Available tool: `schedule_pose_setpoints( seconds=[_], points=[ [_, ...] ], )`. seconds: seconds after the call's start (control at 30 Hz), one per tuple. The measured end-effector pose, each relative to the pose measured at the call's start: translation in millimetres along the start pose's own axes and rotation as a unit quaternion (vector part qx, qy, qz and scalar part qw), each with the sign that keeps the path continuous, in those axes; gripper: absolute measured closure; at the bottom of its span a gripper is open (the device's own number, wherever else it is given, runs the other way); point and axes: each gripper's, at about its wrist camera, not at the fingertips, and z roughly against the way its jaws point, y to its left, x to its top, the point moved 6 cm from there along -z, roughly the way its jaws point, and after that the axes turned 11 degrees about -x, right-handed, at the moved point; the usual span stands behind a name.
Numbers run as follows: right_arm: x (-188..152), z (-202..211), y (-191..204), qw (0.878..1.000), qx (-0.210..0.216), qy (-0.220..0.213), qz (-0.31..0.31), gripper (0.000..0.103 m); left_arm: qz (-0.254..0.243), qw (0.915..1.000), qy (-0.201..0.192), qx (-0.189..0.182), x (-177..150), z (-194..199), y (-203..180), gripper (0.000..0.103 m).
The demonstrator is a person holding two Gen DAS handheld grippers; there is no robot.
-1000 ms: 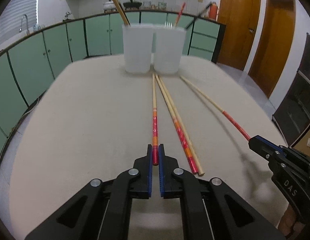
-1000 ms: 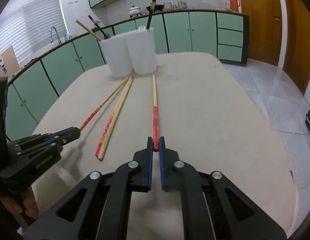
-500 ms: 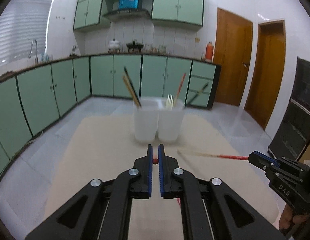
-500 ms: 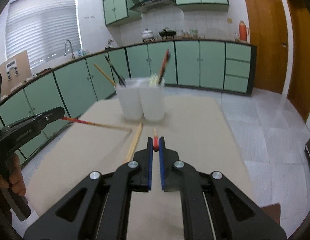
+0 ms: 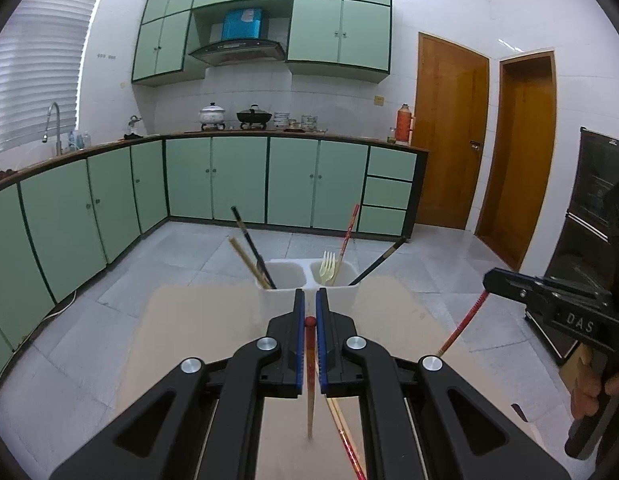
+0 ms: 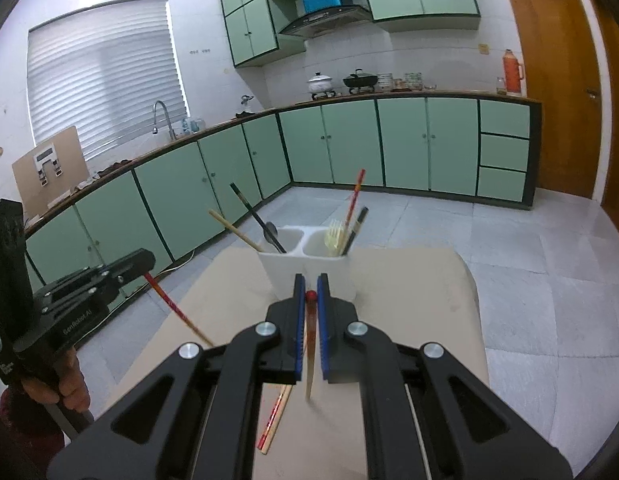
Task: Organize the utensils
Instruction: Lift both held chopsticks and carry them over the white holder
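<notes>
My left gripper (image 5: 310, 322) is shut on a red-ended chopstick (image 5: 310, 384) that hangs down, its tip above the beige table (image 5: 197, 320). My right gripper (image 6: 310, 295) is shut on another red-ended chopstick (image 6: 309, 356), also hanging down. Each gripper shows in the other's view, the right one (image 5: 487, 280) and the left one (image 6: 147, 260). Two white holders stand side by side at the table's far end (image 5: 309, 276) (image 6: 305, 248). They hold chopsticks, a spoon and a pale fork (image 5: 327, 267). Both grippers are raised just short of the holders.
Two more chopsticks (image 5: 345, 436) (image 6: 274, 416) lie on the table under the grippers. Green cabinets and a counter run around the room behind the table. Wooden doors are at the right. A tiled floor lies beyond the table's far edge.
Both grippers lifted their chopsticks off the table and raised them, tilting so the sticks now hang downward. Both moved closer to the holders, and the view now looks down into them.
</notes>
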Motion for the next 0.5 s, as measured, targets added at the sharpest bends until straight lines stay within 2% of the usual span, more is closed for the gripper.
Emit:
schedule_pose_setpoints(
  seconds=[0.17, 0.5],
  points=[
    [15.2, 2.0, 5.4, 1.0, 0.012, -0.001, 0.007, 0.098, 0.005, 0.9999, 0.002, -0.015, 8.9, 1.1, -0.2, 0.098],
    [52.1, 6.6, 8.8, 0.999, 0.028, -0.025, 0.009, 0.098, 0.001, 0.9995, -0.023, -0.023, 37.9, 2.6, 6.0, 0.098]
  ],
)
